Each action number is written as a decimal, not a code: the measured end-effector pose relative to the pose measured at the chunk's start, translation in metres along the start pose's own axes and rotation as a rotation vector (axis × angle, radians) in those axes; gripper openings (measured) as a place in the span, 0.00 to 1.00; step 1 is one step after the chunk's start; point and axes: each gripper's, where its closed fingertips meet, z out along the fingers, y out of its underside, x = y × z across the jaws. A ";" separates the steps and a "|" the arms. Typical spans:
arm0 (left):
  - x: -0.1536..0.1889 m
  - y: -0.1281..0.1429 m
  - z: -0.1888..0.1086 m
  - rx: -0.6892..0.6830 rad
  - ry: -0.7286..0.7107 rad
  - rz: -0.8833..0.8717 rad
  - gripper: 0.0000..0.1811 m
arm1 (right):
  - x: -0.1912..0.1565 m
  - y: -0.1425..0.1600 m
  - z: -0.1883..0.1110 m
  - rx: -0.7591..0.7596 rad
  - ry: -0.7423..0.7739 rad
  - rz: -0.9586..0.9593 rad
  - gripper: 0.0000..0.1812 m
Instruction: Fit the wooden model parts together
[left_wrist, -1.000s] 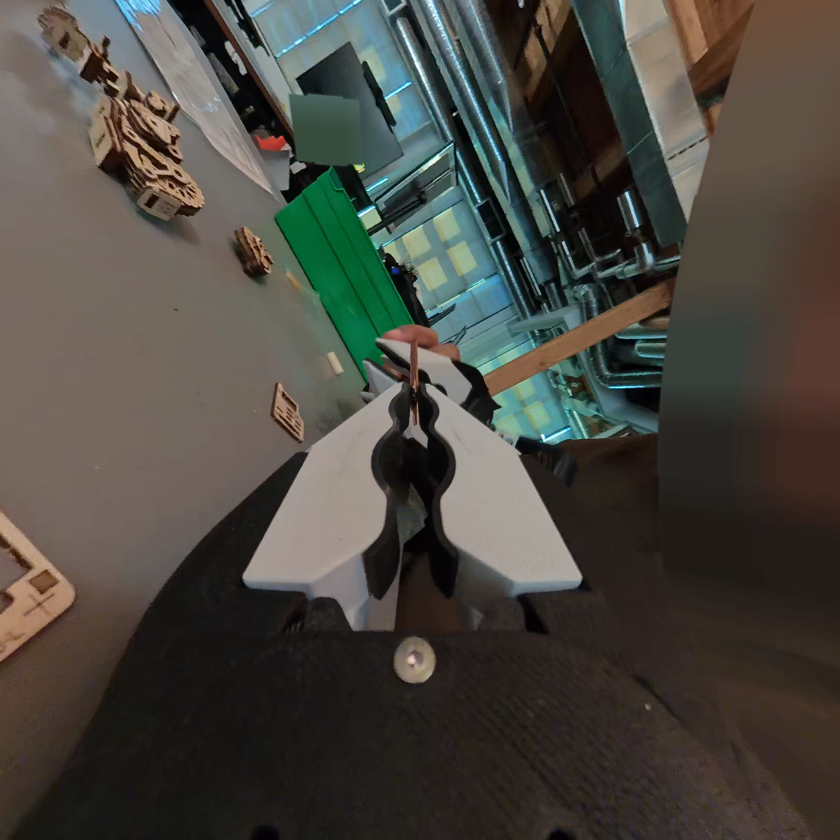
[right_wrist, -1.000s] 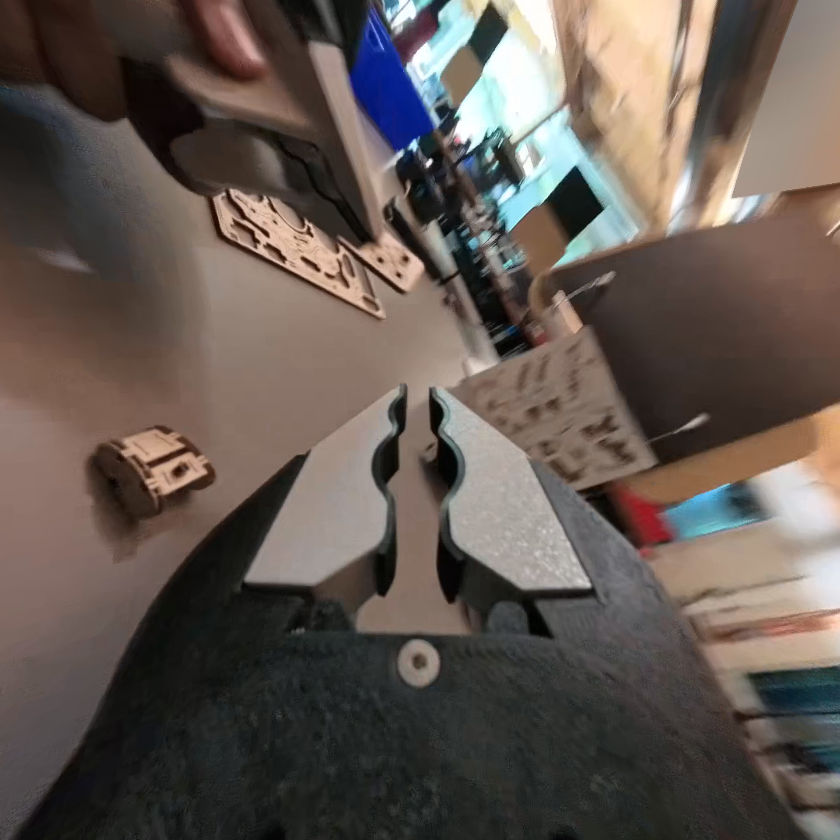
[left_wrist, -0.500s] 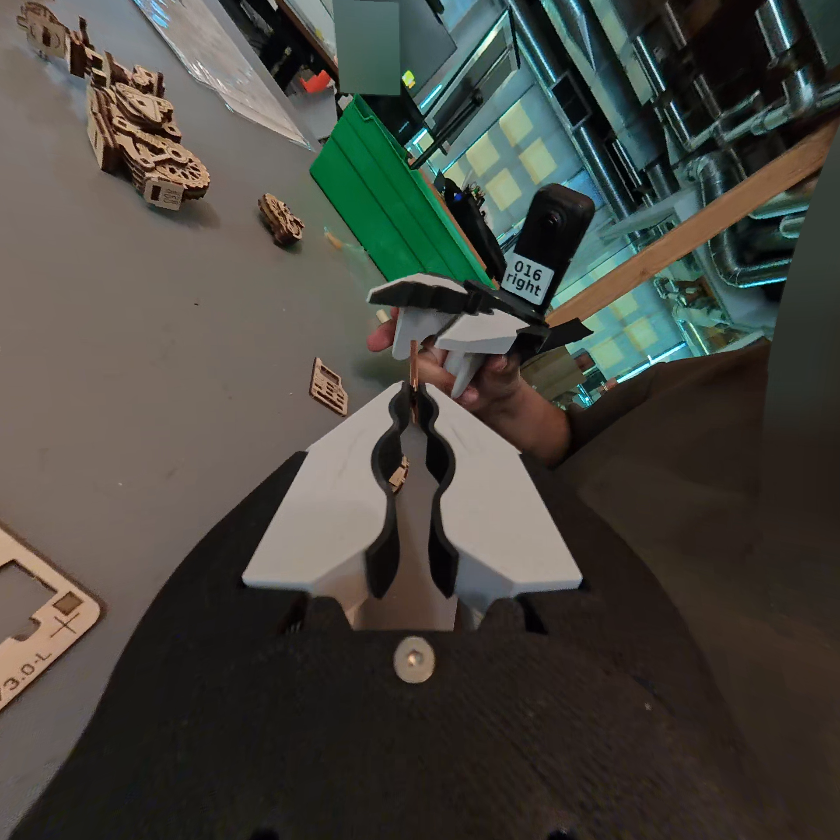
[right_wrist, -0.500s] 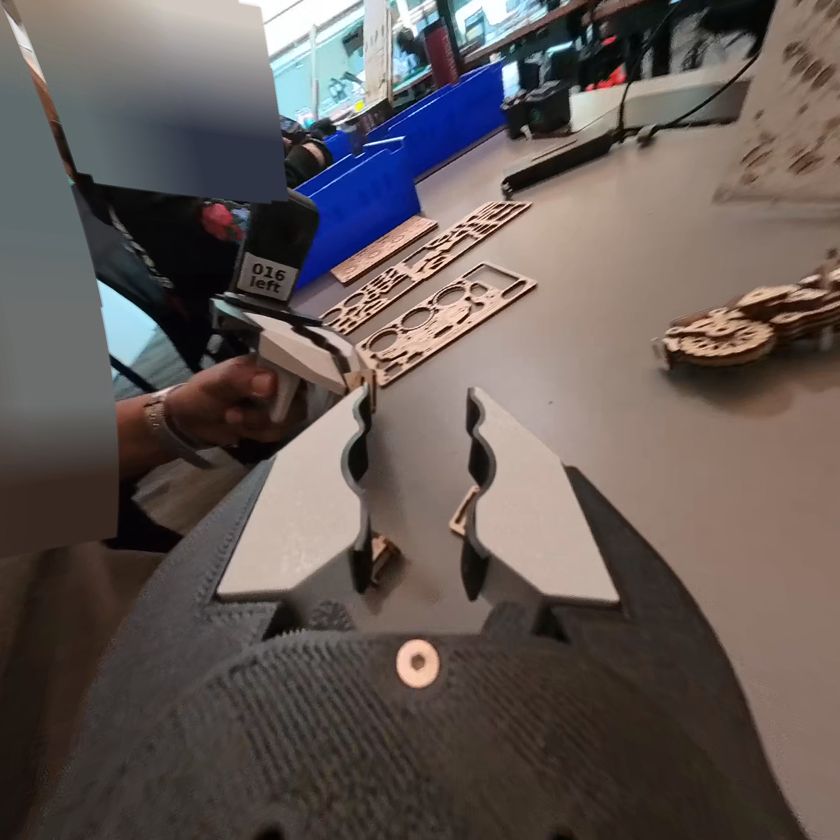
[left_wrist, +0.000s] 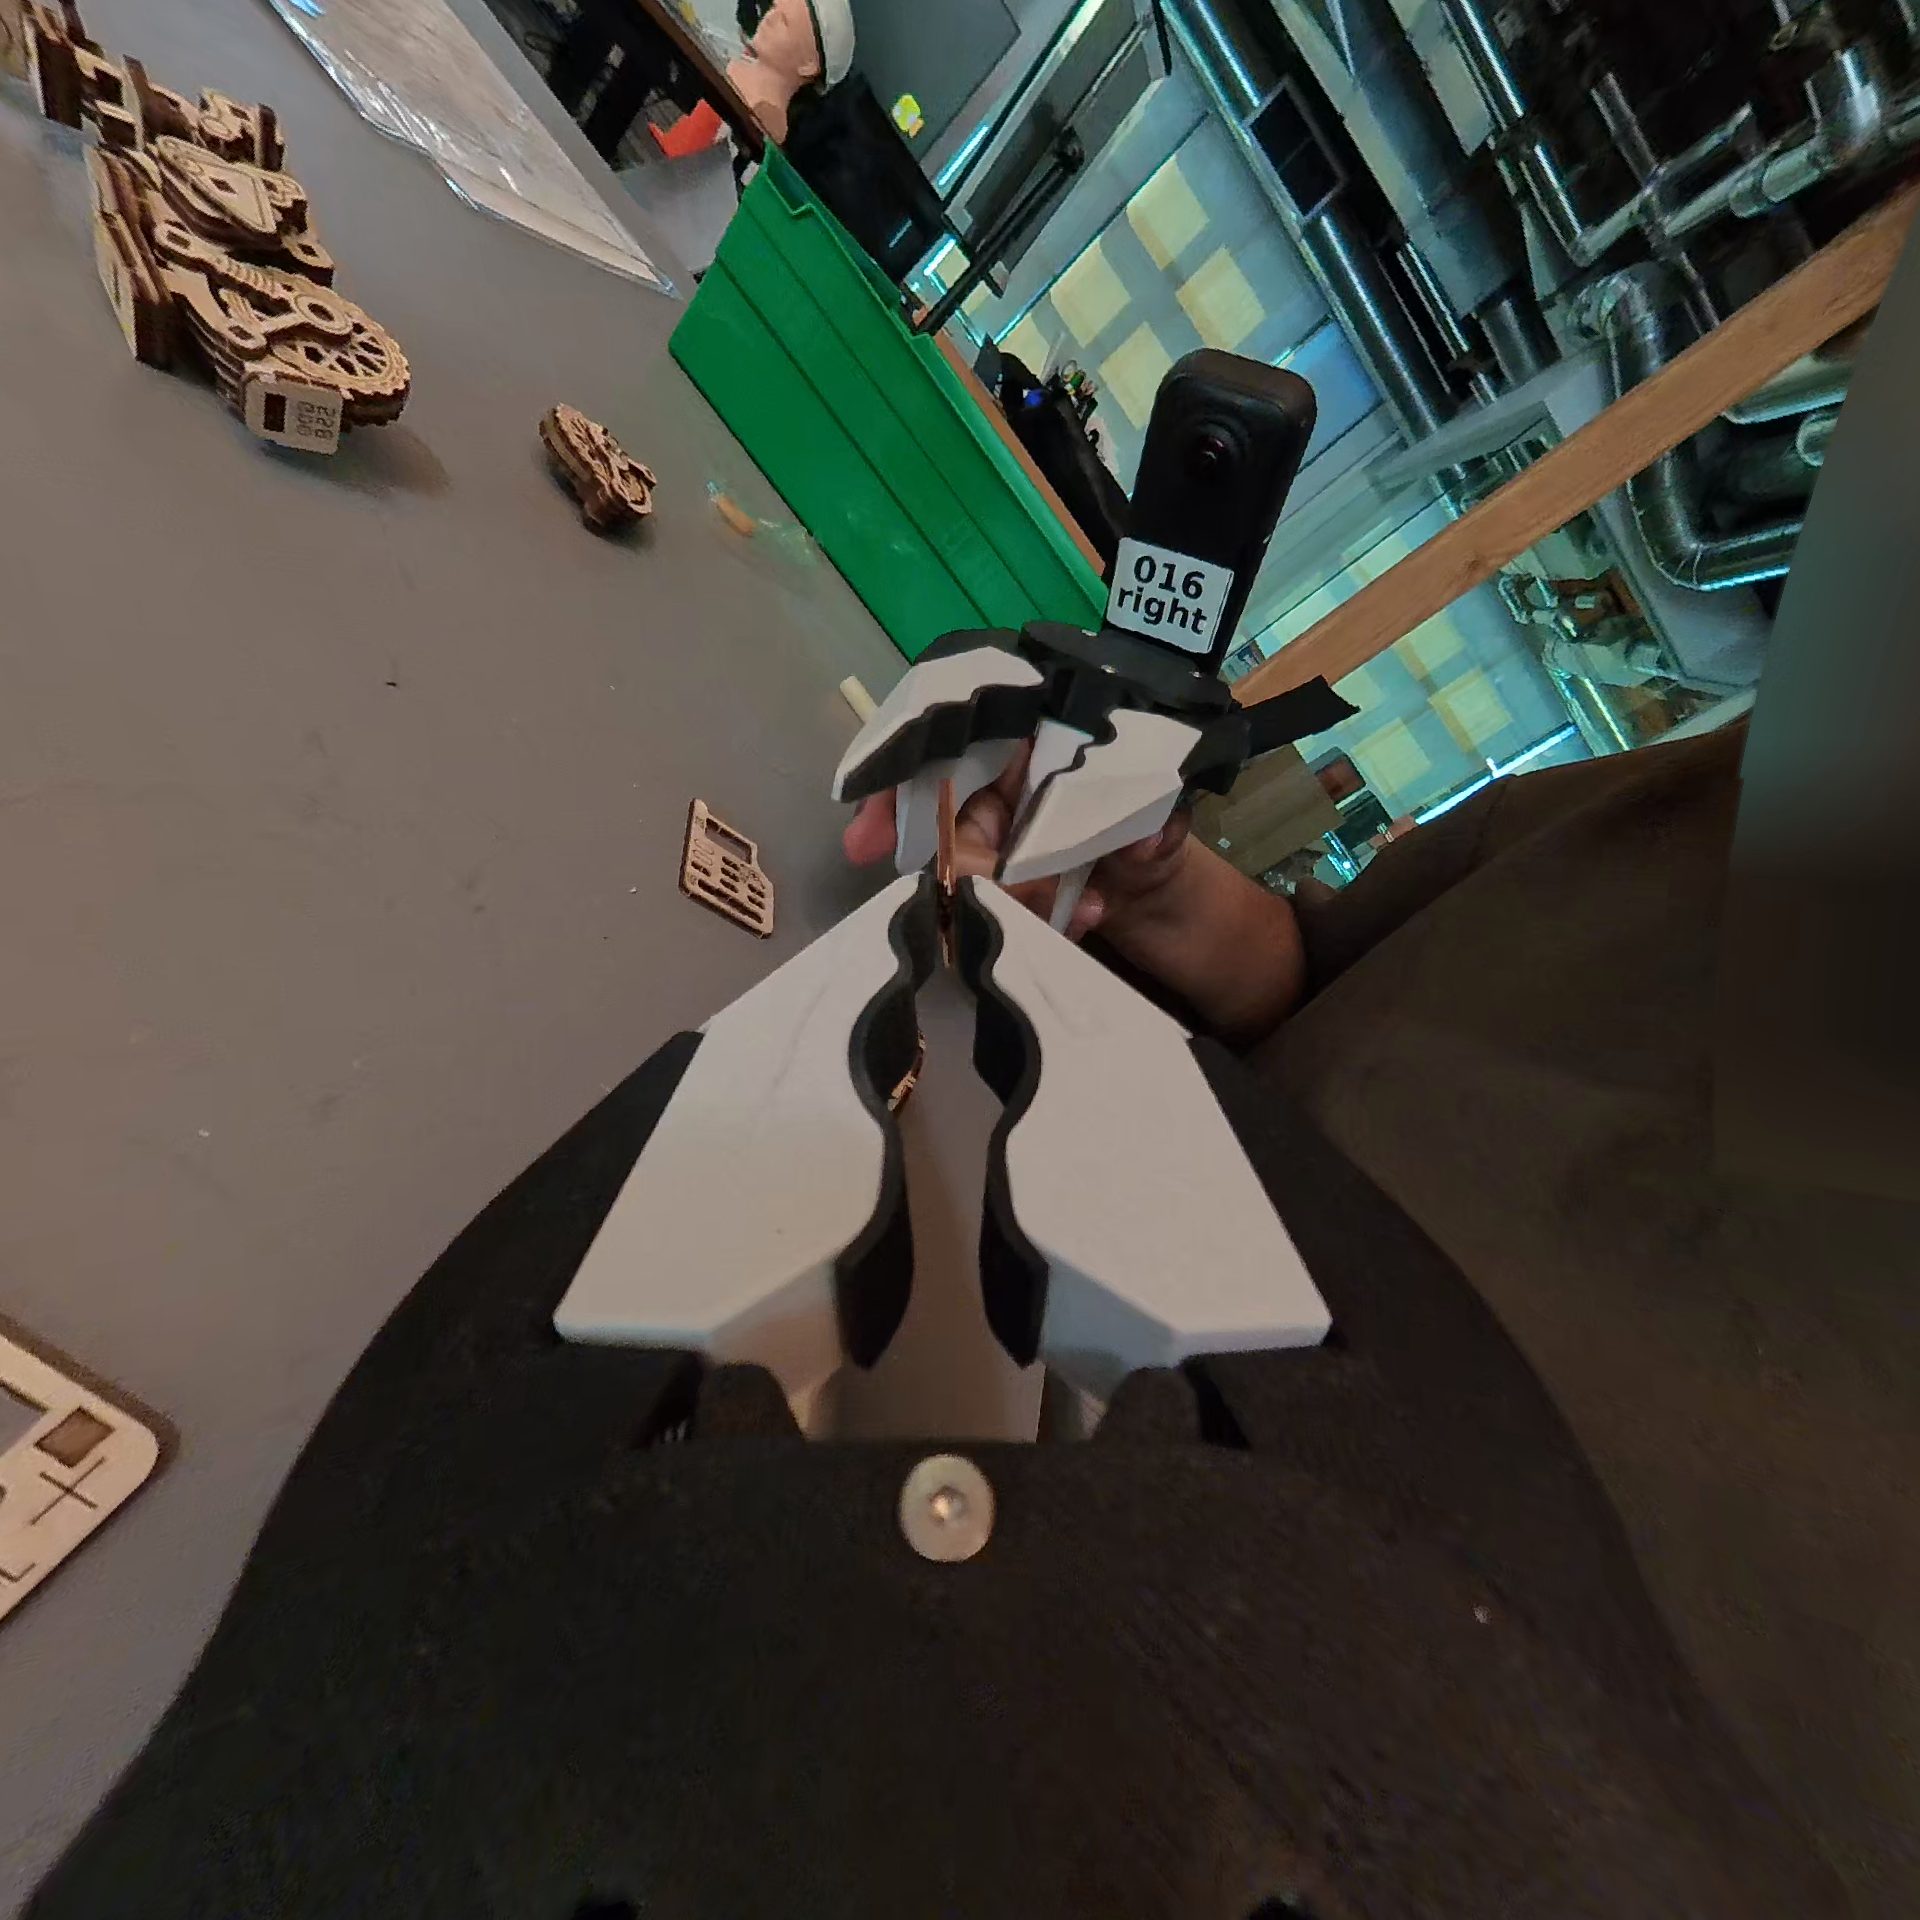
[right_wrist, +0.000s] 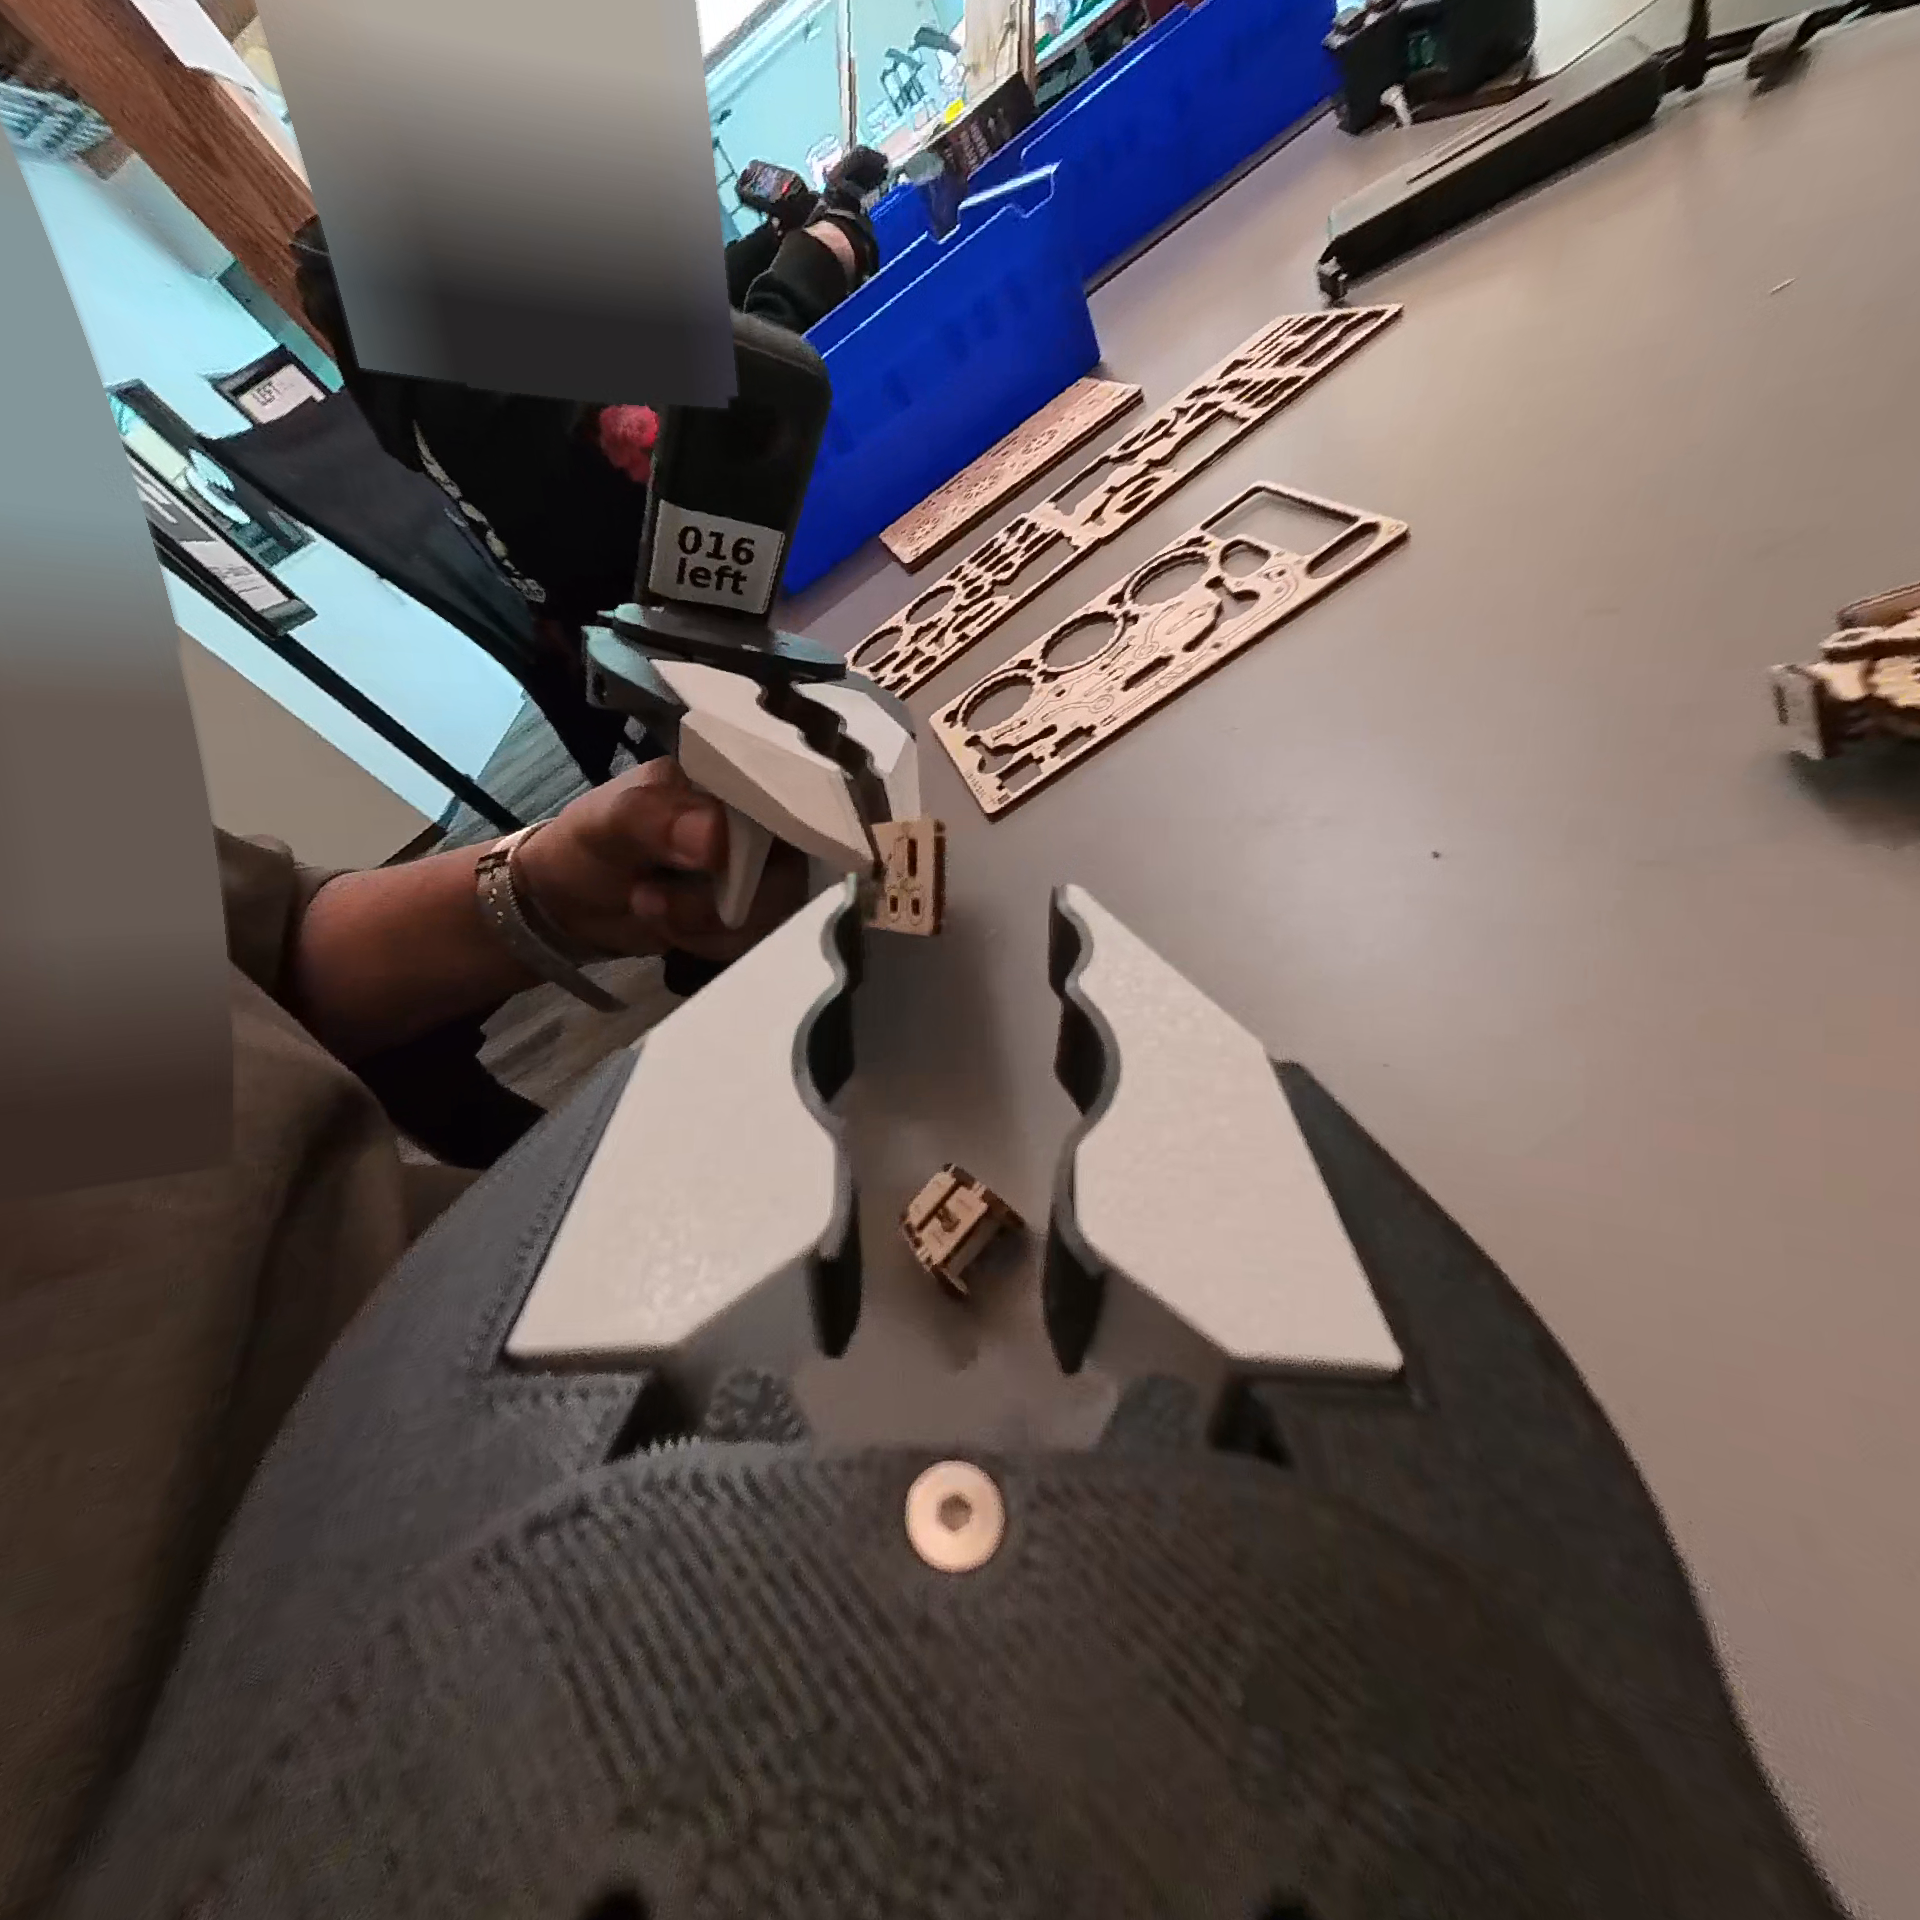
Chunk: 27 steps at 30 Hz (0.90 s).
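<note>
Left fingers (left_wrist: 883, 1091) pinching a thin wooden plate (right_wrist: 909, 876) by its edge, held above the grey table (left_wrist: 312, 779). Right gripper (right_wrist: 951, 914) spread wide over a small wooden block (right_wrist: 954, 1236) (resting on the table).

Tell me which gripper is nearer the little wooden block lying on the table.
Right. The right gripper is open above the small wooden block, which shows between its fingers. The left gripper is farther beyond it, shut on a flat wooden piece held off the table.

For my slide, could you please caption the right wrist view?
Open right gripper above small wooden block; left gripper holds slotted plate.
</note>
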 end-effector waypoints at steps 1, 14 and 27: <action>0.000 0.000 0.000 -0.002 0.001 0.001 0.00 | -0.002 0.002 0.001 -0.015 -0.006 -0.006 0.19; -0.002 -0.003 -0.002 0.017 -0.001 -0.016 0.01 | -0.006 0.006 0.003 -0.039 -0.040 0.010 0.04; -0.002 0.000 0.000 0.003 0.007 -0.028 0.00 | -0.004 0.005 0.002 -0.032 -0.069 0.131 0.05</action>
